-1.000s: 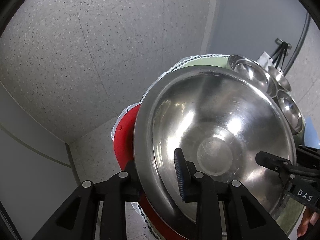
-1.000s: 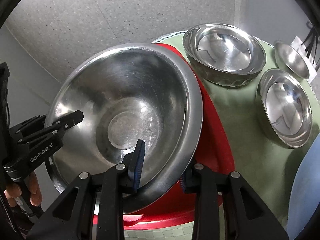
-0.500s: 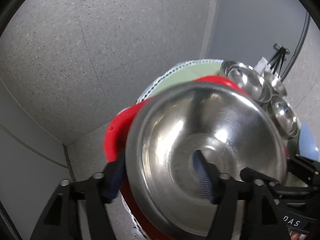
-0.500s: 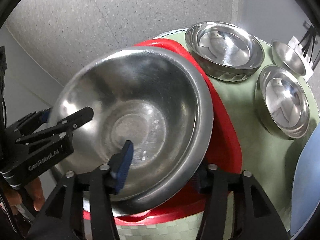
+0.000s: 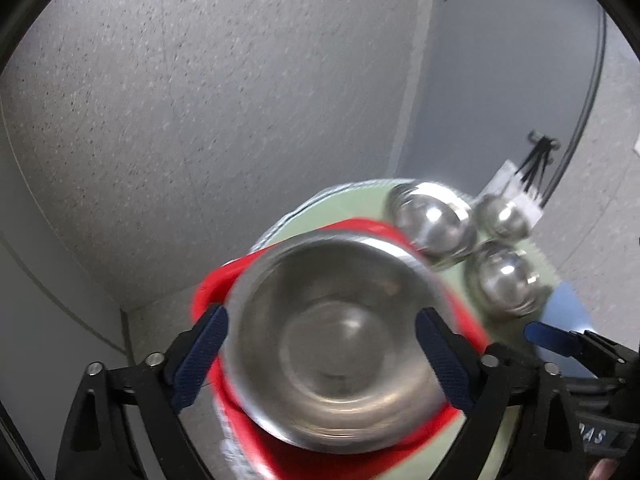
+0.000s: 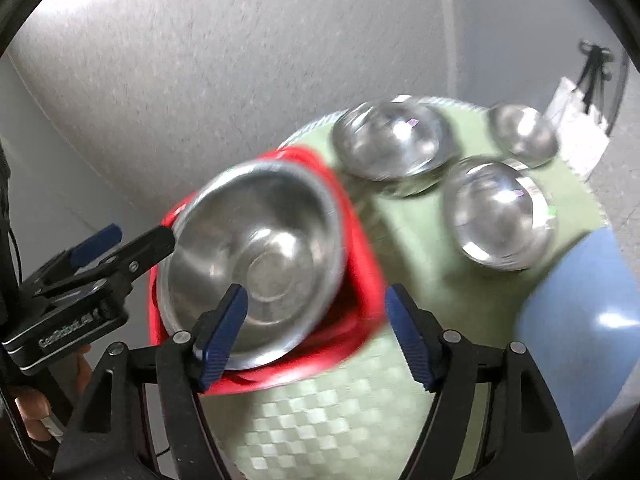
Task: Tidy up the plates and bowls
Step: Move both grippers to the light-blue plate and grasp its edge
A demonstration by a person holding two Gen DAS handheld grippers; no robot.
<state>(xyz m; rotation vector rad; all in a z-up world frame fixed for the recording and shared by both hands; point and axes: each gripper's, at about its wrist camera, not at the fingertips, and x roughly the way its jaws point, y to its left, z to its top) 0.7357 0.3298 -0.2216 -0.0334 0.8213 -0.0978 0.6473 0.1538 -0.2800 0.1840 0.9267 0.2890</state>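
- My left gripper [image 5: 320, 354] and right gripper [image 6: 316, 332] both gape, gripping nothing.
- The large steel bowl [image 6: 256, 256] sits in the red plate [image 6: 360, 280], seemingly tilted; blur obscures it.
- It could slide off toward the three smaller bowls [image 6: 496, 220] behind the plate.

A big shiny bowl [image 6: 260, 264] sat in a red tray [image 6: 360, 300] on a green checked cloth [image 6: 320, 420]. The right gripper [image 6: 316, 332] had its two blue-tipped fingers spread wide, with nothing between them. The left gripper [image 6: 120, 248] reached in from the side, its tip right at the big bowl's rim. Three smaller shiny bowls [image 6: 394, 146] stood farther back on the cloth. A blue plate [image 6: 580, 320] lay at the right. Everything looked blurry.
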